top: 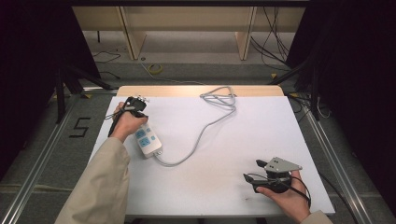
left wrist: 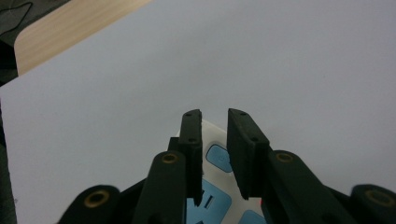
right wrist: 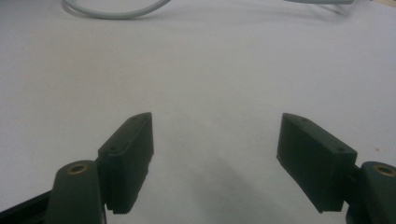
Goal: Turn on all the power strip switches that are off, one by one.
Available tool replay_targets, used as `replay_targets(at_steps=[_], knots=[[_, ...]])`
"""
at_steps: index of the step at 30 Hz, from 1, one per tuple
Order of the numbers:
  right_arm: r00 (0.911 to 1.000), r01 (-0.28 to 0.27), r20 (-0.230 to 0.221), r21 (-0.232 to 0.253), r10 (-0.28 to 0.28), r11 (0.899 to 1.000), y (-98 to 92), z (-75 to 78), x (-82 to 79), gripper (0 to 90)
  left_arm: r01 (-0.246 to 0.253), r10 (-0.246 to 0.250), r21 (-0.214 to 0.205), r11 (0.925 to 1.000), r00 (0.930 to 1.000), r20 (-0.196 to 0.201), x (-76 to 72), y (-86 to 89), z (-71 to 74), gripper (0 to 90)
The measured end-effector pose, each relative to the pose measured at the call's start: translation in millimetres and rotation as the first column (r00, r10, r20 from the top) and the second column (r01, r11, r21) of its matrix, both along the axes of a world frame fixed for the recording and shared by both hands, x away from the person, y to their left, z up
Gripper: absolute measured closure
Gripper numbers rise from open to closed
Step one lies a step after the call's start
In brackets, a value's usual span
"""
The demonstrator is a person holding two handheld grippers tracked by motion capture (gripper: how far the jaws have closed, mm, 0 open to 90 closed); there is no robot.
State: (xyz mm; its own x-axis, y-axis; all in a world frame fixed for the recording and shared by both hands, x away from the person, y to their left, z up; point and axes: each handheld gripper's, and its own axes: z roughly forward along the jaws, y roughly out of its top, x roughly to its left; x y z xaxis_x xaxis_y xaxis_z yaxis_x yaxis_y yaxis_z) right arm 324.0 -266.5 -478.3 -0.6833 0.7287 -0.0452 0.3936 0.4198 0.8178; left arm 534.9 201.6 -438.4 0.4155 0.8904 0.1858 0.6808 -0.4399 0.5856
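Note:
A white power strip [top: 148, 140] with blue switches lies at the left of the white table top [top: 233, 140]. Its grey cable [top: 205, 126] snakes to a loose coil [top: 219, 97] at the far edge. A hand holds my left gripper [left wrist: 215, 126] directly over the strip [left wrist: 217, 156]. Its jaws stand a narrow gap apart, with a blue switch showing through the gap and nothing gripped. The hand hides the jaw tips in the high view. My right gripper [top: 252, 169] rests near the front right corner, wide open [right wrist: 215, 126] over bare table.
A wooden strip [top: 196, 90] borders the table's far edge. Beyond it the floor carries loose cables [top: 156, 68] and the legs of a wooden bench [top: 133, 42]. Metal rails [top: 42, 154] run along both sides. The cable's curve [right wrist: 112, 11] lies far ahead of the right jaws.

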Motion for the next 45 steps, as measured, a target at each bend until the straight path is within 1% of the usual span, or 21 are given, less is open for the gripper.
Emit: replay_targets(at_steps=[3,4,6,7,9,11,15,18,19,20,24,26,27,31,34,35,36,38,42,43,45], knots=[[1.0,0.0,0.0,0.0,0.0,1.0,0.1,0.2,-0.2,28.0,0.012,-0.012,-0.028,0.9995,0.9997,0.021,-3.6,-0.9,5.0,66.5],[1.0,0.0,0.0,0.0,0.0,1.0,0.1,0.3,-0.2,28.0,0.014,-0.013,-0.038,0.9992,0.9997,0.022,-4.6,-1.3,6.2,64.3],[1.0,0.0,0.0,0.0,0.0,1.0,0.1,0.3,-0.2,28.0,0.008,-0.007,-0.072,0.9974,0.9999,0.01,-6.3,-1.0,7.9,59.4],[1.0,0.0,0.0,0.0,0.0,1.0,0.2,0.3,-0.2,28.0,0.007,-0.006,-0.082,0.9966,1.0,0.006,-7.5,-1.7,8.2,56.2],[1.0,-0.001,0.0,-0.001,0.001,1.0,0.4,0.2,-0.1,28.0,0.023,-0.023,-0.082,0.9964,0.9997,0.008,-10.8,-4.0,9.4,49.3],[1.0,-0.001,-0.002,0.0,0.001,1.0,0.7,0.3,-0.3,28.0,0.031,-0.03,-0.089,0.9955,0.9993,0.021,-14.0,-5.7,11.4,44.0],[1.0,-0.001,-0.002,0.0,0.001,1.0,0.6,0.4,-0.4,28.0,0.065,-0.059,-0.132,0.9891,0.9969,0.053,-22.8,-8.3,17.1,36.6],[1.0,-0.002,-0.002,0.0,0.002,1.0,0.7,0.3,-0.4,28.0,0.102,-0.095,-0.147,0.9839,0.9942,0.049,-31.1,-9.8,18.2,30.5],[1.0,-0.002,-0.002,0.0,0.002,1.0,0.7,0.3,-0.4,28.0,0.108,-0.1,-0.157,0.9817,0.9935,0.053,-34.2,-10.9,17.6,29.2],[1.0,-0.002,-0.002,0.0,0.002,1.0,0.8,0.3,-0.4,28.0,0.122,-0.115,-0.162,0.9792,0.992,0.054,-37.1,-11.2,17.4,28.2],[1.0,-0.004,-0.002,0.0,0.004,1.0,1.2,0.3,-0.4,28.0,0.15,-0.137,-0.194,0.9693,0.9874,0.079,-49.3,-14.4,14.2,26.6],[1.0,-0.005,-0.002,0.0,0.005,1.0,1.4,0.3,-0.4,27.9,0.159,-0.145,-0.203,0.9662,0.986,0.082,-54.4,-16.2,11.8,26.2],[1.0,-0.006,-0.002,0.0,0.006,1.0,1.5,0.3,-0.4,28.0,0.166,-0.152,-0.2,0.9656,0.9847,0.085,-57.4,-17.4,11.3,25.7],[1.0,-0.006,-0.003,0.001,0.006,1.0,1.3,0.2,-0.4,27.9,0.202,-0.181,-0.218,0.9549,0.9771,0.112,-70.3,-23.3,11.2,24.6],[1.0,-0.005,-0.006,0.0,0.005,1.0,1.3,-0.1,-0.3,27.9,0.244,-0.215,-0.228,0.9424,0.9656,0.146,-81.1,-27.0,9.5,23.9],[1.0,-0.006,-0.006,0.001,0.006,1.0,1.3,-0.1,-0.3,27.9,0.25,-0.218,-0.238,0.9385,0.9639,0.153,-85.1,-28.1,8.2,23.7],[1.0,-0.007,-0.007,0.0,0.007,1.0,1.2,-0.1,-0.4,27.9,0.263,-0.228,-0.238,0.9351,0.9599,0.164,-89.2,-28.7,7.1,23.5],[1.0,-0.008,-0.005,0.001,0.008,1.0,1.2,-0.2,-0.4,27.9,0.277,-0.236,-0.252,0.9271,0.9548,0.181,-98.0,-30.1,4.6,22.8],[0.9999,-0.01,-0.008,0.001,0.01,1.0,1.9,-0.5,-0.4,27.8,0.306,-0.251,-0.262,0.9153,0.9424,0.221,-117.9,-32.4,-1.2,22.7],[0.9999,-0.01,-0.009,0.002,0.01,1.0,2.0,-0.5,-0.5,27.9,0.314,-0.257,-0.267,0.9112,0.9391,0.228,-123.3,-32.7,-3.2,22.7],[0.9999,-0.011,-0.01,0.003,0.011,1.0,2.2,-0.6,-0.5,27.9,0.327,-0.268,-0.263,0.9074,0.9338,0.237,-133.1,-33.3,-7.7,22.5]])
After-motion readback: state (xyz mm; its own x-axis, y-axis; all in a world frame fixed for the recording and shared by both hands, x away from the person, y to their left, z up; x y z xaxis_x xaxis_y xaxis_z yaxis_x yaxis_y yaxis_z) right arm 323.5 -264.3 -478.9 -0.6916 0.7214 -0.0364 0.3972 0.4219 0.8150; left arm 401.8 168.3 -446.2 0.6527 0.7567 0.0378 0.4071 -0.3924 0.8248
